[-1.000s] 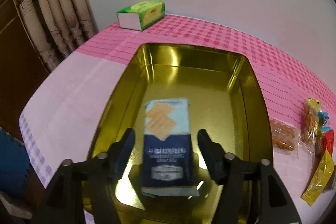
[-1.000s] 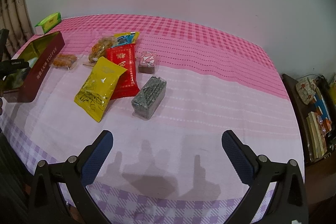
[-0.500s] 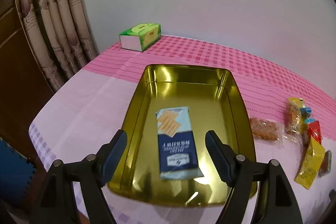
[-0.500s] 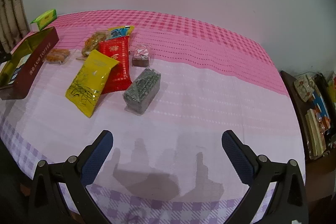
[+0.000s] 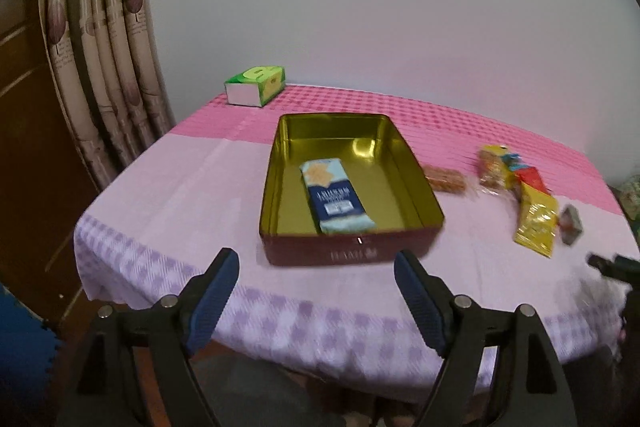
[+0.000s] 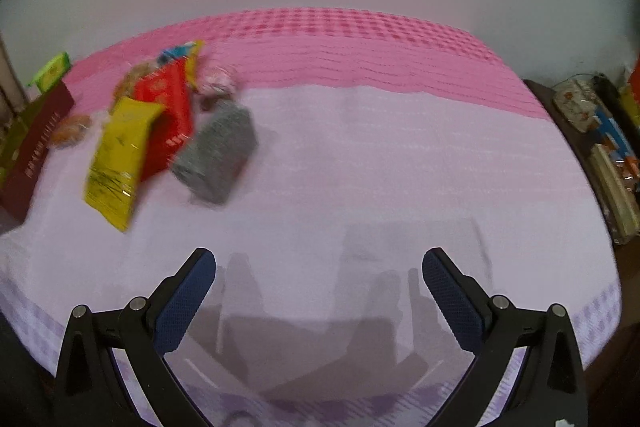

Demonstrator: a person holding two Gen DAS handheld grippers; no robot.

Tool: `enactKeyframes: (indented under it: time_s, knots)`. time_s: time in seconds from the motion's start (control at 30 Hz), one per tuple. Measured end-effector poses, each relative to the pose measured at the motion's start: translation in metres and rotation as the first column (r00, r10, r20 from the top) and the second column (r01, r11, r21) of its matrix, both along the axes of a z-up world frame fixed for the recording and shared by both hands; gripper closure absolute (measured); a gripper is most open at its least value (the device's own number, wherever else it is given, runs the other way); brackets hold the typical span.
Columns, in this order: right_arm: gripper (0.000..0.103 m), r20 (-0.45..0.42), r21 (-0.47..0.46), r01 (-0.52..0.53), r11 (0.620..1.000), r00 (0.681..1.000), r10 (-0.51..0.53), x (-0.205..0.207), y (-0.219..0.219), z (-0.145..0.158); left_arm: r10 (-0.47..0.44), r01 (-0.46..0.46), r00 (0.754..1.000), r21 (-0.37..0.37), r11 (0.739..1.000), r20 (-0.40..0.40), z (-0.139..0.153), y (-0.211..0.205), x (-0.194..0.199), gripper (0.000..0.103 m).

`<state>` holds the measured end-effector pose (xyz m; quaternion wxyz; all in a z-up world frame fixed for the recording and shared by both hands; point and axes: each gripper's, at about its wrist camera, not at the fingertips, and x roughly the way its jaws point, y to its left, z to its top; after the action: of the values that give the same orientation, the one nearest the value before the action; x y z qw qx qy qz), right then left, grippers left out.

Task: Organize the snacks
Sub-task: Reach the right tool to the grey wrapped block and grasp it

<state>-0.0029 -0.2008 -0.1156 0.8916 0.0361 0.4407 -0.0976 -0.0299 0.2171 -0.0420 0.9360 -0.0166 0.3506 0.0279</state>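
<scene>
Left wrist view: my left gripper [image 5: 316,279] sits at the bottom of the frame, jaws spread wide with nothing between them. They have just been opening, and a second ago the blue cracker packet [image 5: 336,197] lay right between my pads, low inside the tin [image 5: 352,255]. Now I have drawn back and the whole tin shows in the middle of the frame, with the packet lying flat on its gold floor toward the near wall. I judge one snack is stowed and the rest are still to go. The other snacks lie at the right of the frame on the pink tablecloth [image 5: 208,187]: an orange packet [image 5: 445,179] just beside the tin, then a yellow packet [image 5: 537,223] further right. A green tissue box [image 5: 256,85] sits at the upper left. The tin's near wall carries pale lettering, too blurred to read; the packet's white print is likewise unreadable.

Right wrist view: my right gripper [image 6: 319,281] is at the bottom centre, jaws wide apart and empty, over bare cloth. The frame is smeared, and the snack pile sits larger than half a second ago. At the left lie the yellow packet, a red packet [image 6: 168,107] and a grey packet [image 6: 218,153], touching or overlapping. The tin's maroon side, at the far left edge, bears writing I cannot make out.
</scene>
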Motion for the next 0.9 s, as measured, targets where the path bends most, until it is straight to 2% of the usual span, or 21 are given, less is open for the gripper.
enactKeyframes:
  time_s: [0.17, 0.23, 0.3, 0.43, 0.47, 0.5, 0.6, 0.9]
  knots:
    - [0.001, 0.047, -0.009, -0.014, 1.0, 0.999, 0.015, 0.023, 0.019, 0.016, -0.059, 0.059, 0.998, -0.015, 0.998, 0.015, -0.002, -0.01, -0.009, 0.021]
    - [0.01, 0.048, 0.006, -0.017, 1.0, 0.999, 0.017, 0.034, 0.024, 0.02, -0.075, 0.076, 0.997, -0.046, 0.996, 0.022, -0.001, -0.01, -0.01, 0.021]
    - [0.035, 0.031, 0.011, -0.021, 1.0, 0.999, 0.021, 0.047, 0.03, 0.019, -0.083, 0.085, 0.996, -0.077, 0.993, 0.031, 0.001, -0.009, -0.012, 0.021]
    - [0.054, -0.024, -0.01, -0.025, 1.0, 0.999, 0.025, 0.063, 0.039, 0.003, -0.091, 0.096, 0.995, -0.104, 0.99, 0.052, 0.009, -0.008, -0.017, 0.021]
    - [0.073, -0.025, -0.008, -0.032, 0.999, 0.999, 0.032, 0.065, 0.04, 0.0, -0.094, 0.1, 0.994, -0.107, 0.989, 0.06, 0.011, -0.009, -0.019, 0.021]
    - [0.079, -0.026, -0.015, -0.032, 0.999, 0.999, 0.032, 0.066, 0.04, -0.002, -0.096, 0.102, 0.993, -0.105, 0.989, 0.065, 0.012, -0.009, -0.02, 0.021]
    - [0.079, -0.005, -0.007, -0.004, 1.0, 1.0, 0.004, 0.058, 0.035, 0.002, -0.097, 0.105, 0.992, -0.105, 0.989, 0.082, 0.015, -0.01, -0.023, 0.021]
    - [0.079, 0.043, -0.113, 0.047, 0.992, 0.998, -0.042, 0.062, 0.029, 0.042, -0.056, 0.062, 0.996, -0.098, 0.993, 0.071, 0.014, -0.006, -0.024, 0.021]
